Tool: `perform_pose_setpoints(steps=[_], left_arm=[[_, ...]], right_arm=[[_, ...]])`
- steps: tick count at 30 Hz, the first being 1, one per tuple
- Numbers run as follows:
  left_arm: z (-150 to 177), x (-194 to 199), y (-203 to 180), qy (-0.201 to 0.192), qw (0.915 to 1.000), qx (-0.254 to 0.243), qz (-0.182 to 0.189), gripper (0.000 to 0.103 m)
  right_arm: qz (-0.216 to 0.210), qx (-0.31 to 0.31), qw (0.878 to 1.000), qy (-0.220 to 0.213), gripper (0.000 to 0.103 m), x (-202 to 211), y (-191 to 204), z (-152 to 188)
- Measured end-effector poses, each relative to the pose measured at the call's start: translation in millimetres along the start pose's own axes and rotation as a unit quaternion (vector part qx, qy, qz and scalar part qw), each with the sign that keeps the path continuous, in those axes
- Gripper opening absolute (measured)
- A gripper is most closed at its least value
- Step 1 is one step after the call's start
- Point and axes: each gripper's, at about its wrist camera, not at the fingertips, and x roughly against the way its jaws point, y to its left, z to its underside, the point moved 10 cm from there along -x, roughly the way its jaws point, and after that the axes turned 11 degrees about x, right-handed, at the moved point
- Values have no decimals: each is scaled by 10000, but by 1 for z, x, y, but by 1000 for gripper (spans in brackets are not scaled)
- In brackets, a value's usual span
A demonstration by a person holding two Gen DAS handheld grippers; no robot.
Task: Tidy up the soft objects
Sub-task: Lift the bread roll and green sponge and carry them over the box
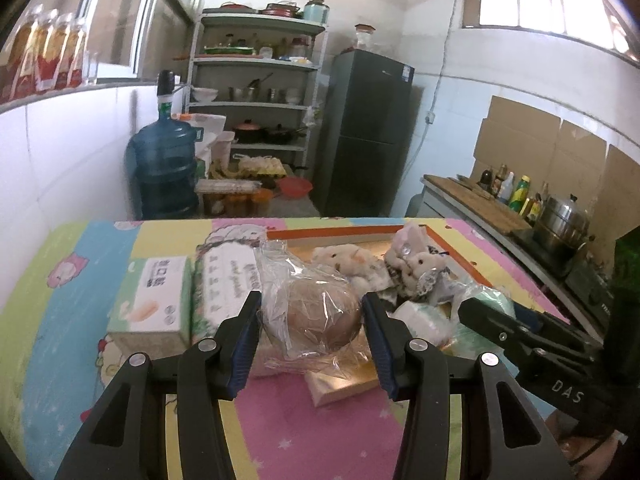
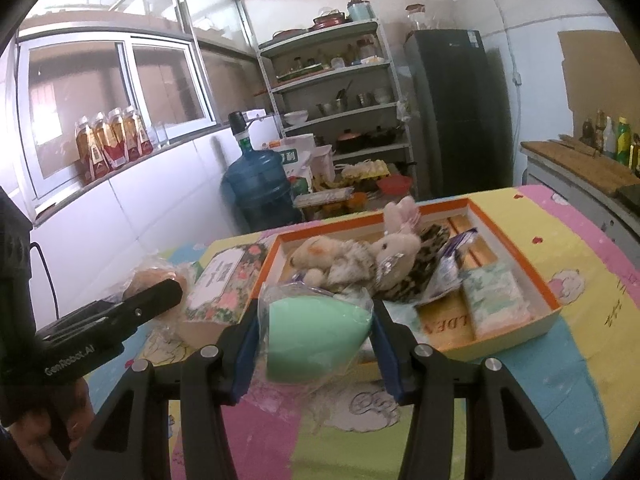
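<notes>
Left gripper (image 1: 312, 322) fingers clamp bagged brown bun (image 1: 320, 312); right gripper (image 2: 314, 334) fingers clamp bagged green sponge (image 2: 312, 336).

Left gripper (image 1: 311, 322): matte black plastic linkage arms filling the bottom of the frame, four round silver pivot screws in a row, blue ribbed pads on the inner faces of both fingers (image 1: 245, 344). Right gripper (image 2: 314, 334): same black build, same silver screws and blue pads; seen side-on at lower right of the left view it carries white "DAS" lettering and small screws. Side-on at lower left of the right view, the left unit reads "GenRobot.AI" in white, a thin black cable looping above it.
</notes>
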Motion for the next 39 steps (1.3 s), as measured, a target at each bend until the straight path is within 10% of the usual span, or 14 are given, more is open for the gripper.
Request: perform_pose_setpoints(steps=[39], left_arm=[[-40,-118,-94,167,9993,-343,-29,51]], right_arm=[[403,-226,9986,-257,51,-27,-129,-42]])
